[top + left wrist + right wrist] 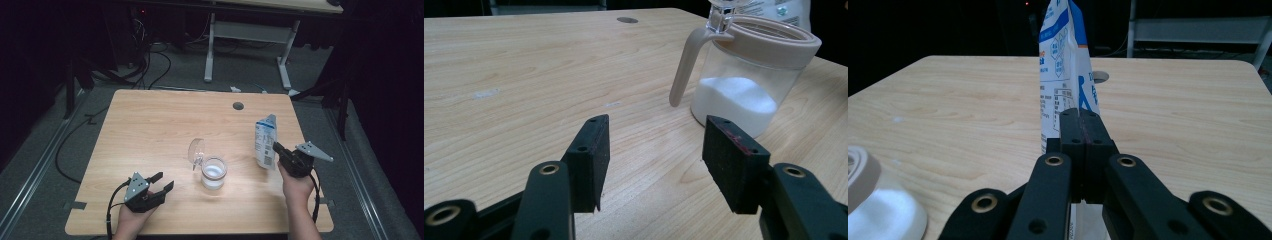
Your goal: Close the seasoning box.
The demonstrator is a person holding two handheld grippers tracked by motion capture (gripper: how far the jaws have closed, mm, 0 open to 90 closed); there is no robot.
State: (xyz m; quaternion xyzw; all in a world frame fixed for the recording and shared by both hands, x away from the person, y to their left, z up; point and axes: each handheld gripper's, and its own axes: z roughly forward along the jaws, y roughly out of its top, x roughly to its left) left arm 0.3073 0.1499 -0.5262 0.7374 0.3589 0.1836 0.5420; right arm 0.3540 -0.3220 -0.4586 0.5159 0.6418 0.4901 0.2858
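A clear jar (214,173) of white powder stands at the middle of the wooden table (160,120), its clear lid (196,150) flipped up at the back left. The jar (744,85) has a beige rim and handle. To its right, a white and blue bag (265,141) stands upright, and my right gripper (276,148) is shut on its lower edge. In the right gripper view the bag (1063,65) rises from the pinched jaws of that gripper (1081,117). My left gripper (164,182) rests open near the front left, pointing at the jar, nothing between its fingers (591,150).
A round cable hole (238,106) sits near the table's far edge. Beyond the table stands a white desk frame (250,35), with cables on the dark floor to the left. The jar's rim (863,170) shows at the lower left of the right gripper view.
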